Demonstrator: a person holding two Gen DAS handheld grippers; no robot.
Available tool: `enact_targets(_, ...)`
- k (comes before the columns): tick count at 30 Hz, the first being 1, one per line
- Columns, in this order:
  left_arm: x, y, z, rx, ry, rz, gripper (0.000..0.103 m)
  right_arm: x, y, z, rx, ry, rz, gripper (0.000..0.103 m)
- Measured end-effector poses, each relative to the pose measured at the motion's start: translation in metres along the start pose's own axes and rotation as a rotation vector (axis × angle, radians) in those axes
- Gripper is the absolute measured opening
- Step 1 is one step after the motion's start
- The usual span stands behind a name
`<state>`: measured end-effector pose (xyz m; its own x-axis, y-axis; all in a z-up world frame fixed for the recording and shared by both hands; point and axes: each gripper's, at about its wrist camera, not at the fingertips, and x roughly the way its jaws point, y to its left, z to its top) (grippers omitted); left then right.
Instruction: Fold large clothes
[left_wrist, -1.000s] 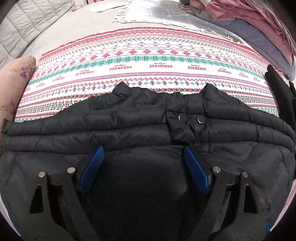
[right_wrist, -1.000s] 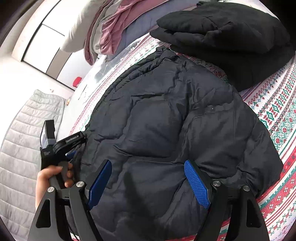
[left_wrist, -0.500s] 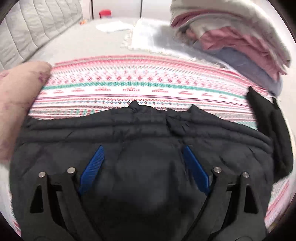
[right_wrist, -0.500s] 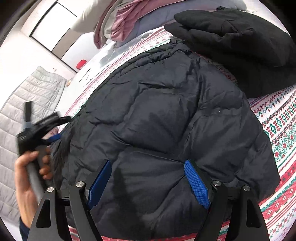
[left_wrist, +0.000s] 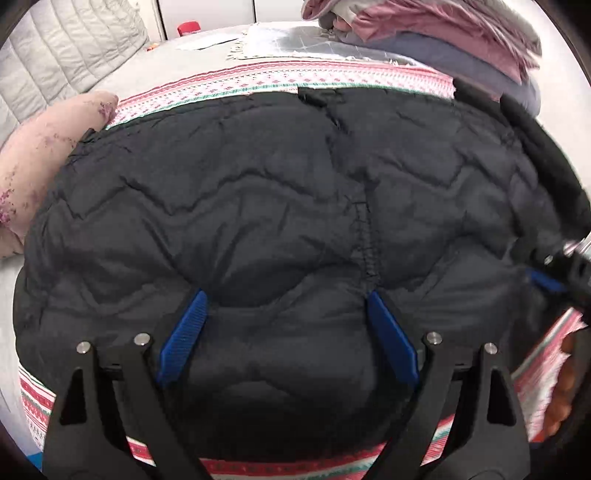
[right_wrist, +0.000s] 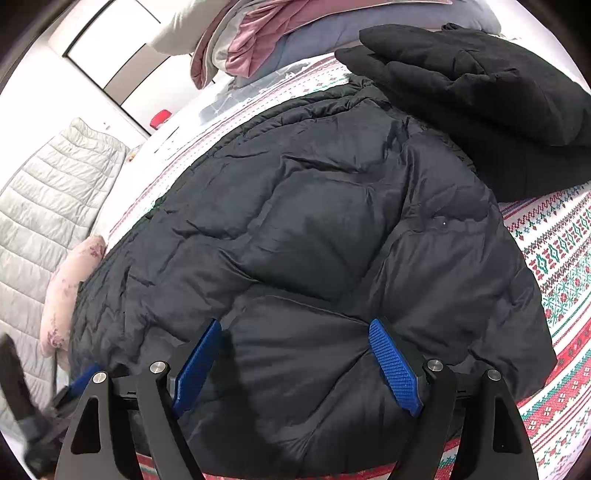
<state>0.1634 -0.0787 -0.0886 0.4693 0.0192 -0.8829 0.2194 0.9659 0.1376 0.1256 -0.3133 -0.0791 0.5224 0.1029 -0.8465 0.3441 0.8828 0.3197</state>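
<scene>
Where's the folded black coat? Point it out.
In the right wrist view the folded black coat lies at the upper right on the patterned blanket, just past the padded jacket and below the stacked bedding.

bed: patterned blanket (right_wrist: 561, 266) | grey quilted headboard (right_wrist: 44, 206) | white wall (right_wrist: 48, 88)

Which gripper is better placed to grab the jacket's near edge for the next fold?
Probably left. The left gripper is open, centred over the jacket. The right gripper, also open, sits nearer one side.
</scene>
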Motion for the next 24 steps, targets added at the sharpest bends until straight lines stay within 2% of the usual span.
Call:
enact_targets(6, 0.016, 0.000, 0.002, 0.016, 0.013, 0.012, 0.089, -0.002, 0.001, -0.001, -0.006, -0.003, 0.005, 0.085)
enact_targets(10, 0.012, -0.003, 0.001, 0.015, 0.009, 0.000, 0.089, -0.024, -0.017, -0.007, 0.089, -0.025, 0.090, 0.085)
enact_targets(11, 0.013, -0.002, 0.000, 0.011, 0.009, -0.007, 0.089, -0.032, -0.027, -0.008, 0.131, -0.040, 0.105, 0.085)
enact_targets(14, 0.013, -0.001, 0.000, 0.002, 0.012, -0.017, 0.089, -0.064, -0.064, -0.018, 0.339, -0.180, 0.023, 0.085)
enact_targets(16, 0.014, 0.001, 0.001, -0.007, 0.014, -0.024, 0.089, -0.076, -0.088, -0.034, 0.485, -0.236, -0.001, 0.085)
enact_targets(19, 0.015, -0.001, -0.001, -0.003, 0.012, -0.021, 0.089, -0.070, -0.119, -0.052, 0.646, -0.195, 0.001, 0.085)
enact_targets(21, 0.015, -0.001, -0.001, -0.006, 0.012, -0.022, 0.089, -0.058, -0.131, -0.059, 0.704, -0.140, 0.066, 0.085)
enact_targets(24, 0.016, -0.002, -0.002, -0.010, 0.010, -0.021, 0.089, -0.056, -0.125, -0.057, 0.678, -0.154, 0.115, 0.085)
